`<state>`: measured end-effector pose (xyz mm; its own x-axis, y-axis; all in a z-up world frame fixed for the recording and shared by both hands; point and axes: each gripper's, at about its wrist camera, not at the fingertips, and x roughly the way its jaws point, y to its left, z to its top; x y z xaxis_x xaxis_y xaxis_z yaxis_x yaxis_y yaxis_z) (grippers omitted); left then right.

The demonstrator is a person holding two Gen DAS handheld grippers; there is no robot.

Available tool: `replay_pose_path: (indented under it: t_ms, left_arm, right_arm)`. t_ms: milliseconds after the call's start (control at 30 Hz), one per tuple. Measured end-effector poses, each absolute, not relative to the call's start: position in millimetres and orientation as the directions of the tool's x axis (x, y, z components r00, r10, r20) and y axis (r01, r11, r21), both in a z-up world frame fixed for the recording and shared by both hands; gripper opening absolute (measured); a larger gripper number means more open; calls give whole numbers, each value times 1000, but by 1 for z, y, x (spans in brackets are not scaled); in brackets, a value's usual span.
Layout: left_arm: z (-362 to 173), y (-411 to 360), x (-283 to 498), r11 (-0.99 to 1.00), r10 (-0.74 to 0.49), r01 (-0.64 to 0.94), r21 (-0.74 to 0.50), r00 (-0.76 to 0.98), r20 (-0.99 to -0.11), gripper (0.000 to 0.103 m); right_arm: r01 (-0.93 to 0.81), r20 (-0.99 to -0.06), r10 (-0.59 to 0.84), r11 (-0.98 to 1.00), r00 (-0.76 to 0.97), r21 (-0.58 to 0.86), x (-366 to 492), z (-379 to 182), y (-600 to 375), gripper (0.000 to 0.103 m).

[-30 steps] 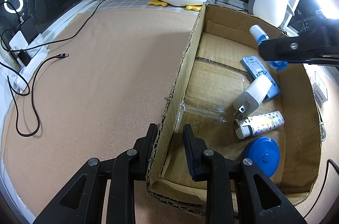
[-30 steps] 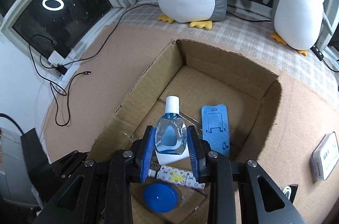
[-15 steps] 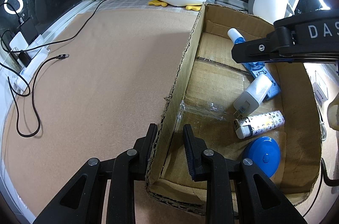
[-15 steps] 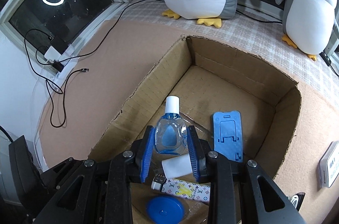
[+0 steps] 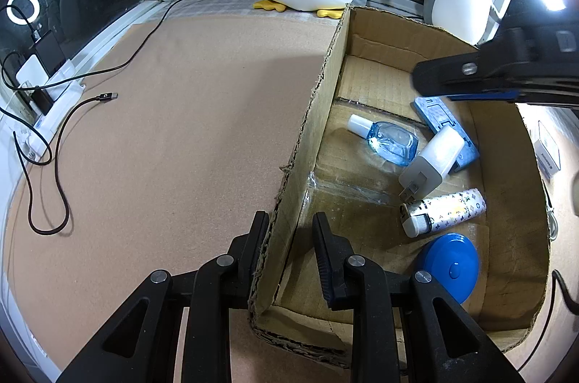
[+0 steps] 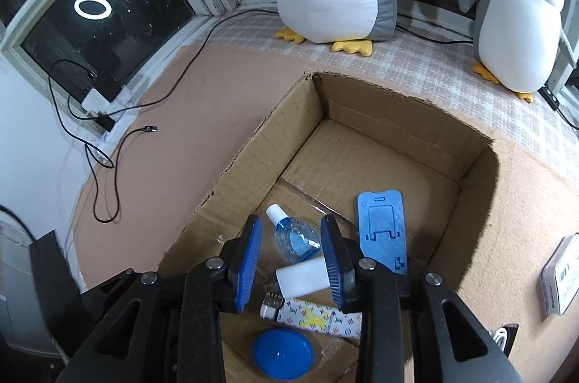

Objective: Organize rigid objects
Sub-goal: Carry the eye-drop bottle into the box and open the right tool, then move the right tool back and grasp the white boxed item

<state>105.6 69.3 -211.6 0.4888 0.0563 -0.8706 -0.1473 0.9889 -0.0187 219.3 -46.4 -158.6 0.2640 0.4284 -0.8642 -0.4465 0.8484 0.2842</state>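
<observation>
Five rigid items lie on the floor of the open brown cardboard box (image 6: 405, 144): a clear blue bottle with a white cap (image 5: 389, 138), a white charger plug (image 5: 432, 162), a flat blue plastic stand (image 6: 381, 231), a patterned white lighter (image 5: 443, 211) and a round blue lid (image 6: 282, 356). The right gripper (image 6: 291, 260) hangs above them, fingers spread and empty. The left gripper (image 5: 289, 247) straddles the box's left wall, one finger touching it, the other apart.

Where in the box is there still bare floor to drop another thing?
The far end of the box is bare, between its back wall and the blue phone stand. The near half is crowded: clear bottle, white charger, patterned lighter and blue disc lie close together.
</observation>
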Motion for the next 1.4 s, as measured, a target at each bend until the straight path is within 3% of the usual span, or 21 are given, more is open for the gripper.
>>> replay_pose_path:
  t_ms: [500, 933, 967, 1033, 1100, 1400]
  left_arm:
    - [-211, 69, 106, 989, 55, -148, -21, 489, -871, 27]
    - [-211, 69, 107, 989, 58, -146, -17, 489, -870, 27]
    - [-211, 69, 107, 989, 58, -146, -17, 489, -870, 27]
    - [-211, 69, 107, 989, 59, -146, -16, 489, -870, 27]
    - [-211, 69, 107, 989, 59, -146, -16, 489, -870, 27]
    - [-211, 69, 107, 989, 57, -146, -17, 489, -870, 27]
  right_arm:
    - [-409, -817, 466, 855, 339, 318, 185, -120, -126, 31]
    - [-173, -854, 330, 943, 403, 283, 186, -138, -254, 31]
    - [-153, -856, 320, 947, 405, 282, 188, -140, -261, 34]
    - [-85, -859, 307, 950, 409, 299, 193, -147, -280, 55]
    - [-25, -858, 312, 943, 407, 331, 198, -153, -294, 63]
    - [195, -895, 247, 922, 371, 335, 228, -185, -322, 63]
